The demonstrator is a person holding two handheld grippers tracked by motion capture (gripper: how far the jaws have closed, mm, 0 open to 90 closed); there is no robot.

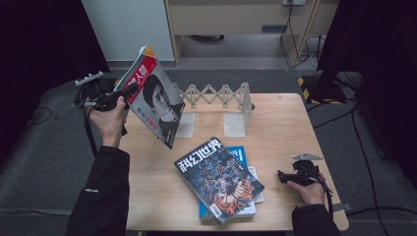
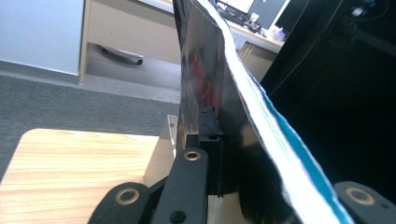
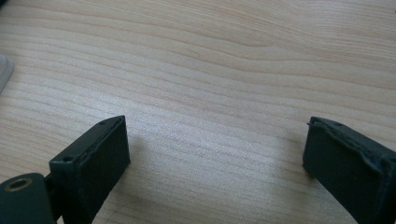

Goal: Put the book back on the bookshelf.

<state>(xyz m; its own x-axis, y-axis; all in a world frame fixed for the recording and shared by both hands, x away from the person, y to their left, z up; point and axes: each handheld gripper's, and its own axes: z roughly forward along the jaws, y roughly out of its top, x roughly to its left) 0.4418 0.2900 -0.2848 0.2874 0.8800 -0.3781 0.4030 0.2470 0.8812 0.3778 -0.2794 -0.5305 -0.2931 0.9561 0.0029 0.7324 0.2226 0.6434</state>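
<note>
The magazine [image 1: 155, 101] with a portrait on its cover hangs in the air over the left back part of the bench [image 1: 285, 123], tilted, its top corner leaning away from the person and its lower corner pointing down toward the wood. The left gripper [image 1: 129, 92] is clenched on its left edge; in the left gripper view the dark cover [image 2: 201, 84] stands nearly upright between the jaws, with the pages curving off to the right. Held by one edge like this, it can be brought in on its edge, which suits the accordion-style book rack [image 1: 216, 96] just behind it (the likely goal, in my judgement, though it is not yet there).

Nearer the front, a science-fiction magazine [image 1: 219, 179] lies flat on top of a blue book [image 1: 241, 153], both untouched in the middle of the bench.

The right gripper [image 1: 281, 176] rests low at the right front, well apart from the stack, its jaws released and spread over bare wood [image 3: 210, 93] in the right gripper view, presumably parked.
</note>
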